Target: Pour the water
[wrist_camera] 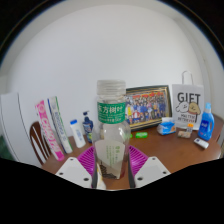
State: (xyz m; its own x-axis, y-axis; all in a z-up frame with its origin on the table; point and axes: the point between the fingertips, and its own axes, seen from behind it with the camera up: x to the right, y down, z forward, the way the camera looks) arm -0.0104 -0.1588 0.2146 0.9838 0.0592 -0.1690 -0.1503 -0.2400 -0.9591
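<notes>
Scene: a brown wooden table set against a pale wall, seen from the camera riding on the hand-held gripper.
Bottle: a clear plastic water bottle with a green label and a white screw cap stands upright between the two fingers, filling the middle of the view.
Tongs: the pink pads sit against the bottle's lower sides, left and right, with no gap showing, so the fingers appear closed on it about as wide as its body.
Cap: it looks to be in place on the neck.
Backdrop: a framed group photograph leans at the wall beyond the bottle; a white gift bag printed "GIFT" stands to its right, with a blue-tinted plastic bottle beside the bag.
Left side: small white bottles and colourful packets stand near a white box.
Receiving vessel: none can be made out.
Stage: likely the bottle is grasped, pouring not yet begun.
Risk: the smooth, thin wall could slip or buckle under the pads when tilted; with the cap on, nothing would flow; a wide swing could knock the frame.
</notes>
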